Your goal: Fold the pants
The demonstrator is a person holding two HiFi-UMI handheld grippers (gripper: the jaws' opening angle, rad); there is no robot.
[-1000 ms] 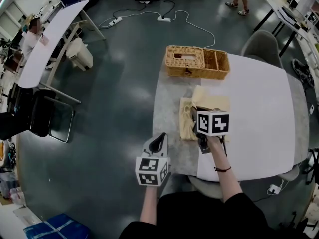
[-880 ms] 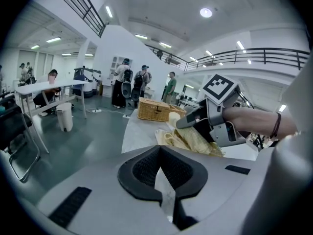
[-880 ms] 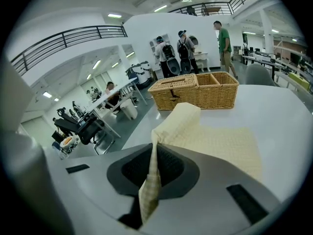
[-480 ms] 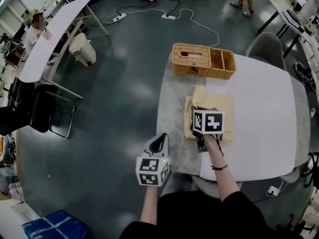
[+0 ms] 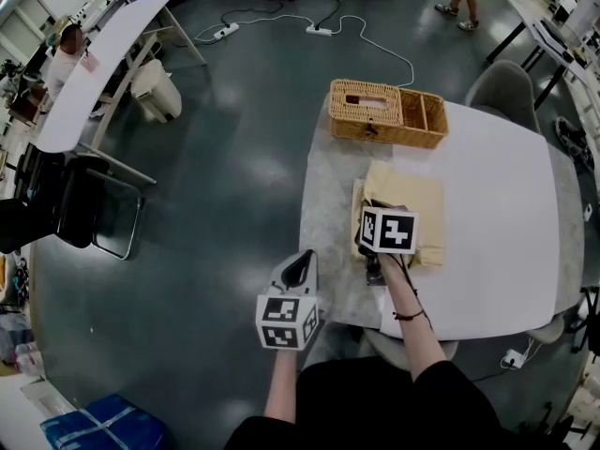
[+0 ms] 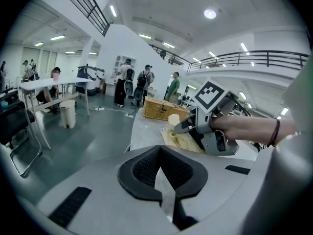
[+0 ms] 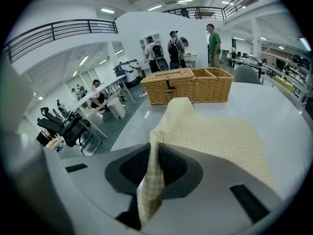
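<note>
The right gripper [image 7: 150,163] is clamped on a near edge of the pants [image 5: 414,206], lifting it. The rest lies flat on the table [image 5: 497,186], its long axis running away toward the basket [image 5: 386,113]. The left gripper [image 5: 298,268], jaws together and empty, hangs off the table's near corner, farther from the pants.

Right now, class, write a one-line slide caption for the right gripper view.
Right gripper shut on a fold of pale yellow pants, wicker basket behind on the table.
</note>
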